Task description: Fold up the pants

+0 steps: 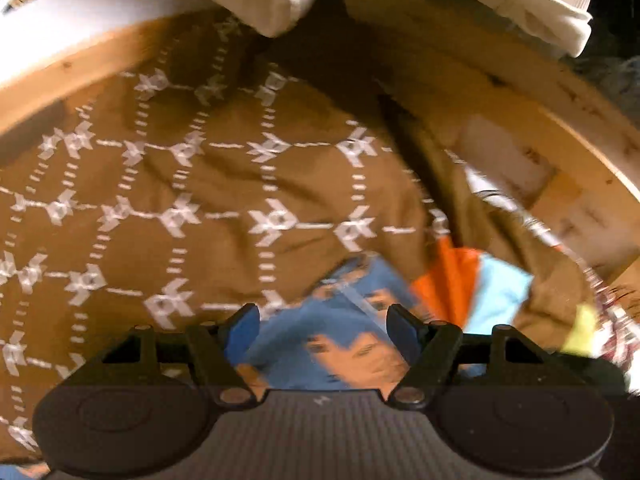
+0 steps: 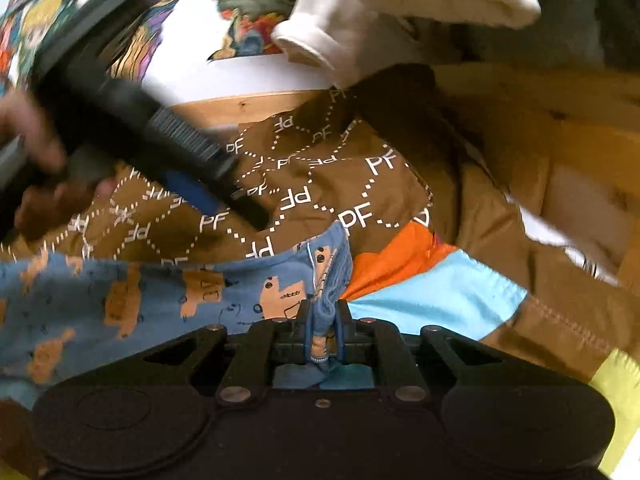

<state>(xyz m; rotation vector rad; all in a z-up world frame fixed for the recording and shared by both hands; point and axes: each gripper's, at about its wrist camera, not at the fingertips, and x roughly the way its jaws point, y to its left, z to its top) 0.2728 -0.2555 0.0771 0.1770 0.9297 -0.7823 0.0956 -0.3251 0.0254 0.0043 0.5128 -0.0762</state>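
Here, pants [image 2: 120, 300] edge pinched in right gripper [image 2: 323, 316].

Black grippers [image 2: 322, 320] w/ blue pads [image 1: 245, 326]; silver screws; ribbed grey housing.

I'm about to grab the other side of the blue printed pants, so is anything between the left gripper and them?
Nothing visible is. The left gripper is open right over the blue pants, with bare fabric between its fingers. The right gripper already pinches a fold of them. The brown PF cloth lies beyond, not in between.
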